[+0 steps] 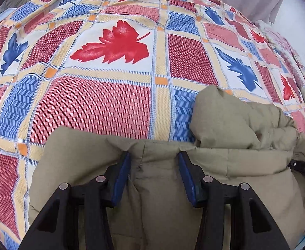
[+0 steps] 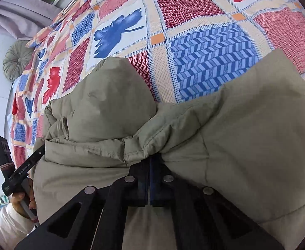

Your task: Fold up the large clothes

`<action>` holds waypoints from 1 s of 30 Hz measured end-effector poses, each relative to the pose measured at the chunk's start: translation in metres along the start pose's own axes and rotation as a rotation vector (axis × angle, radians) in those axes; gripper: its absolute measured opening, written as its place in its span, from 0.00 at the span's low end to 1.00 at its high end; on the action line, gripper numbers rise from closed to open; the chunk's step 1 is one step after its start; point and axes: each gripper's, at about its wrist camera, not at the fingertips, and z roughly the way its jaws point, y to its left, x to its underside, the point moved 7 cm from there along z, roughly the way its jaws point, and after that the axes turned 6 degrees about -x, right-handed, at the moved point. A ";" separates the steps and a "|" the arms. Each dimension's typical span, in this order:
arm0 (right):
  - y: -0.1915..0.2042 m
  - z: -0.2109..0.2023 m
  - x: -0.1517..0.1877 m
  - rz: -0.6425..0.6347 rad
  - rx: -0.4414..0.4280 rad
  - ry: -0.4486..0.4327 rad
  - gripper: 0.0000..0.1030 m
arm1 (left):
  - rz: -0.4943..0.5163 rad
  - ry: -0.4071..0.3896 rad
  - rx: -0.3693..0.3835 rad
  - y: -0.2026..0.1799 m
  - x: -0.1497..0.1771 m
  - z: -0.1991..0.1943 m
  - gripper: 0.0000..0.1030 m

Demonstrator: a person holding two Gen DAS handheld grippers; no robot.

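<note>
Bed [image 1: 115, 104] under patchwork cover, red and blue leaf squares, fills both views; round grey cushion [image 2: 17, 59] at far end beside wall. Olive padded jacket [image 1: 225, 166] lies bunched on cover at near edge of bed, one puffy part humped up toward bed middle. Left gripper [image 1: 154, 166] over jacket, jaws apart, fabric between them, not pinched. Right gripper [image 2: 149, 166] jaws together, clamped on gathered jacket fold [image 2: 140, 145]. Person's hand [image 2: 24, 200] holds left gripper's handle, left of jacket in right wrist view.
</note>
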 end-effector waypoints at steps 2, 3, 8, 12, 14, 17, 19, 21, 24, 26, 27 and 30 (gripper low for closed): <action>0.001 -0.002 -0.001 -0.001 -0.003 0.014 0.00 | -0.022 0.006 -0.001 0.008 -0.006 -0.004 0.49; 0.002 -0.004 -0.002 -0.005 -0.004 0.020 0.00 | -0.027 -0.001 -0.010 0.014 -0.009 -0.009 0.49; -0.023 -0.055 -0.007 0.015 0.115 -0.062 0.00 | -0.083 -0.018 -0.127 0.075 -0.006 -0.029 0.49; -0.075 -0.080 -0.010 0.158 0.188 -0.139 0.00 | -0.218 0.067 -0.141 0.114 0.011 -0.005 0.49; -0.090 -0.075 -0.006 0.240 0.128 -0.143 0.00 | -0.208 0.059 -0.161 0.112 0.012 0.003 0.49; -0.095 -0.062 -0.004 0.264 0.131 -0.143 0.00 | -0.132 0.052 -0.229 0.102 0.011 0.013 0.51; -0.094 -0.059 -0.006 0.272 0.155 -0.141 0.00 | -0.146 0.064 -0.225 0.103 0.009 0.011 0.51; -0.090 -0.063 -0.007 0.268 0.181 -0.127 0.00 | -0.164 0.076 -0.215 0.109 0.008 0.001 0.51; -0.076 -0.077 -0.004 0.241 0.197 -0.120 0.03 | -0.146 0.071 -0.228 0.112 0.010 -0.024 0.51; -0.066 -0.090 0.002 0.223 0.192 -0.125 0.03 | -0.132 0.067 -0.224 0.113 0.014 -0.039 0.51; -0.061 -0.095 0.006 0.217 0.184 -0.128 0.03 | -0.124 0.071 -0.223 0.112 0.017 -0.049 0.51; -0.048 -0.107 0.021 0.222 0.150 -0.124 0.04 | -0.112 0.084 -0.216 0.110 0.030 -0.070 0.51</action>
